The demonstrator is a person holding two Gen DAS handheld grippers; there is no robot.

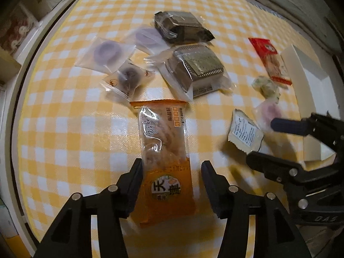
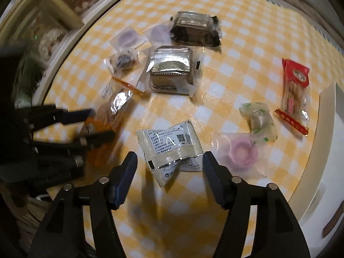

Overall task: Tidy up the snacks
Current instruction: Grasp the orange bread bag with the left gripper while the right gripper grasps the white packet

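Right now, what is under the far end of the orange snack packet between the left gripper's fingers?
Mostly the yellow checked tablecloth. The orange snack packet's far sealed edge touches or slightly overlaps the clear-wrapped square pastry. Whatever lies beneath the packet is hidden.

Black left gripper (image 1: pixel 172 180), silver screws, blue-padded right gripper (image 2: pixel 169 172)

Wrapped snacks are lying scattered on a yellow-checked cloth (image 1: pixel 64 111): an orange packet (image 1: pixel 165 157), a white sachet (image 2: pixel 172 148), two boxed cakes (image 1: pixel 193 68).
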